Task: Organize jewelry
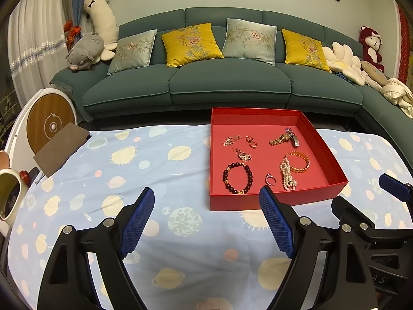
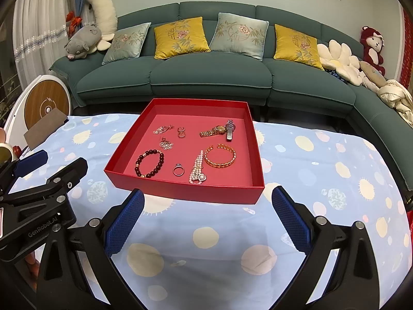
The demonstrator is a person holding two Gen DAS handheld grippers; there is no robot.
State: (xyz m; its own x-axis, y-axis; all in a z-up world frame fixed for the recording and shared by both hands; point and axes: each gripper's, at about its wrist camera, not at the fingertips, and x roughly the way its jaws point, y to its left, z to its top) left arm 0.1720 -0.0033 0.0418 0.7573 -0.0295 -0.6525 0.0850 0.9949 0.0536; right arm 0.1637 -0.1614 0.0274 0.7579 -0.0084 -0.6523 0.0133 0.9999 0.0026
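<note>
A red tray (image 1: 273,201) (image 2: 185,192) sits on the blue planet-print cloth. It holds a dark bead bracelet (image 1: 237,178) (image 2: 149,163), a ring (image 1: 270,180) (image 2: 178,170), a pearl bracelet (image 1: 287,175) (image 2: 197,170), a gold bangle (image 1: 299,162) (image 2: 220,156), a gold watch (image 1: 284,137) (image 2: 216,130) and several earrings (image 1: 240,142) (image 2: 170,134). My left gripper (image 1: 206,204) is open and empty, in front of the tray's left corner. My right gripper (image 2: 207,204) is open and empty, just before the tray's front wall.
A brown card (image 1: 62,149) (image 2: 44,130) lies at the cloth's far left, by a round white and wood device (image 1: 49,124). A white mug (image 1: 10,196) stands at the left edge. A green sofa (image 1: 222,82) with cushions is behind the table.
</note>
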